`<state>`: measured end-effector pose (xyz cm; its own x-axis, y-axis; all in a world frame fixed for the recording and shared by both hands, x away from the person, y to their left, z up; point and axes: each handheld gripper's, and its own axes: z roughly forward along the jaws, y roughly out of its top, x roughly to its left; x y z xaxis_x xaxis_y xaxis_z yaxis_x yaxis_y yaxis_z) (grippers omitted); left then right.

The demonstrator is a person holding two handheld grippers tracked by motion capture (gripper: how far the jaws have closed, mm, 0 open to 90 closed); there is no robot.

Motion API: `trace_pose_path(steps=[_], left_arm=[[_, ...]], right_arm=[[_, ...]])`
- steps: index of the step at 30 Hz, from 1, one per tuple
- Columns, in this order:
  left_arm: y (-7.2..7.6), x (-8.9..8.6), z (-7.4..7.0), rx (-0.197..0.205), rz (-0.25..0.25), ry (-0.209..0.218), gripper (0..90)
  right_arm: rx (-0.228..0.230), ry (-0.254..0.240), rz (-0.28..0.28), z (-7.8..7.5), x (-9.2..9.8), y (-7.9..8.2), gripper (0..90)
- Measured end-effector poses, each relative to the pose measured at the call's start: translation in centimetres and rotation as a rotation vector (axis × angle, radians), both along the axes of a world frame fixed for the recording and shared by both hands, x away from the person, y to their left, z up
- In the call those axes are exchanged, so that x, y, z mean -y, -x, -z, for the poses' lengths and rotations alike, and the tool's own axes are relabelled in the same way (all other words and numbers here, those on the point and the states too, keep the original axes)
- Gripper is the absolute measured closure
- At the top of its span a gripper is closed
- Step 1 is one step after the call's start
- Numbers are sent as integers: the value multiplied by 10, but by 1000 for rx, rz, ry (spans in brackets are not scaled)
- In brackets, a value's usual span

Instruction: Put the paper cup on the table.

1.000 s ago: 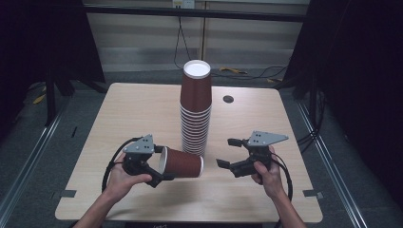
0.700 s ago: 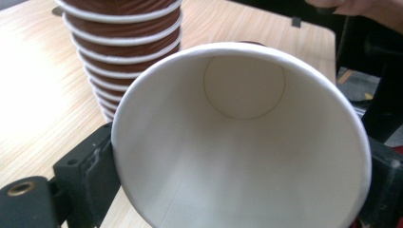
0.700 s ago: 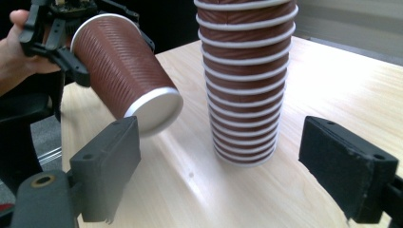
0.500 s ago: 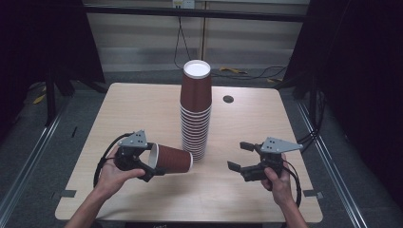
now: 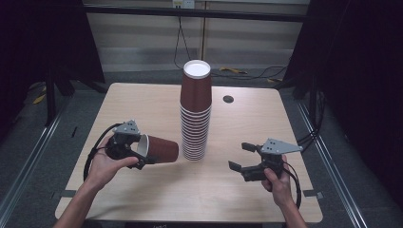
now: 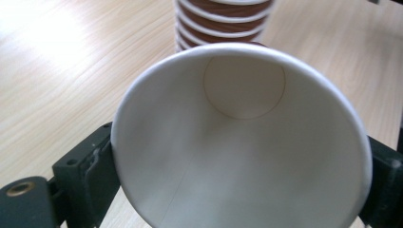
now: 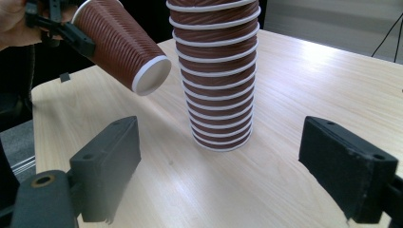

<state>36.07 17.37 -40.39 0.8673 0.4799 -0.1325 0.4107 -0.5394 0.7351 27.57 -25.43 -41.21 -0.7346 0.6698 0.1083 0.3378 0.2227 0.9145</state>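
brown paper cup pinched on its side in the left gripper, base pointing at a tall stack of cups.
right gripper hovers over the wooden table, jaws spread wide with nothing between them, right of the stack.

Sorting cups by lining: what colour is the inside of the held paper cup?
White inside the paper cup, clearest in the left gripper view.

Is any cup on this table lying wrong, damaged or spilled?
Nothing is damaged or spilled. One cup is tipped on its side, but the left gripper holds it by the rim, above the table. The stack of cups stands upright, upside down.
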Motion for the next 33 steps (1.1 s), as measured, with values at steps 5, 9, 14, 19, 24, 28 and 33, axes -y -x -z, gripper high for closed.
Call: trace_pose_path(steps=[5,9,14,19,24,28,33], left_arm=[[-10,-2,1,-7,-26,-65,78],[-16,-2,-1,-9,-38,-105,78],[-23,3,-4,-16,-31,-167,77],[-30,4,-6,5,-4,-258,78],[-36,10,-2,-17,-18,-330,76],[-42,15,0,-33,-28,-364,76],[-48,20,-4,-49,-23,-426,75]], right_arm=[[-4,5,0,0,0,0,136],[-5,12,-2,1,-1,0,137],[-6,18,-1,1,-1,0,137],[-6,18,1,1,-1,0,137],[-9,22,-2,2,-1,0,137],[-11,28,-5,2,-2,0,137],[-20,27,-4,3,-1,-1,136]])
